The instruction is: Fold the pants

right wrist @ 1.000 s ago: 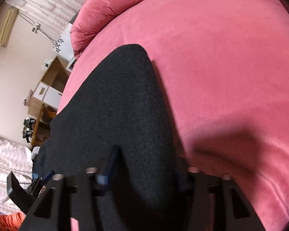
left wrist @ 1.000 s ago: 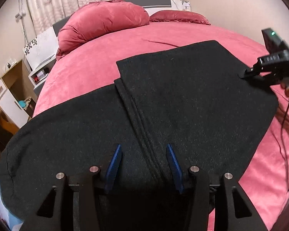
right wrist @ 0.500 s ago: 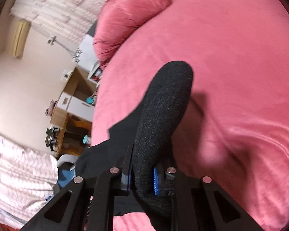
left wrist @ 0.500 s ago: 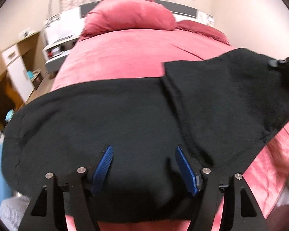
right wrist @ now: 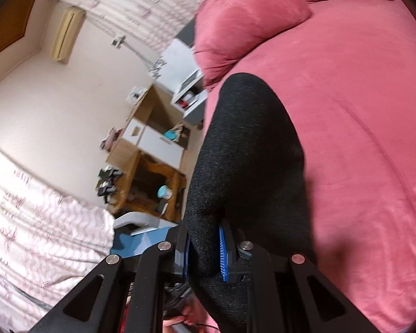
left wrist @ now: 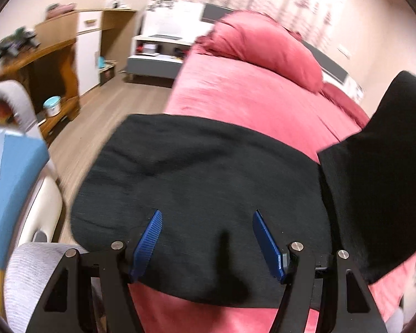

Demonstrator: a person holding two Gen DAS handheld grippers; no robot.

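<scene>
Left wrist view: my left gripper (left wrist: 206, 238) is showing its jaws standing wide apart, released, with the blue pads (left wrist: 148, 240) hanging over the black pants (left wrist: 208, 177) and gripping nothing. The pants are lying flat across the near end of the red bed (left wrist: 249, 97), their edge reaching the bed's side toward the wooden floor (left wrist: 102, 111). At the right of this view one part of the pants is rising off the bed as a lifted flap.

Right wrist view: my right gripper (right wrist: 205, 252) is clenching the pants (right wrist: 249, 144) between nearly closed jaws; the cloth is filling the gap between the pads (right wrist: 223, 252) and bulging up and forward from them, clear of the bed (right wrist: 360, 111).

Left view only: the flat main body of the pants, a blue and grey chair (left wrist: 16, 172) at the left, a white bedside unit (left wrist: 163, 47).

Right view only: the grip itself, a curtain (right wrist: 41, 216) at the lower left, a wall air conditioner (right wrist: 66, 33).

Both views: a red pillow (left wrist: 263, 47) at the head of the bed, a wooden desk (right wrist: 152, 183) beside it.
</scene>
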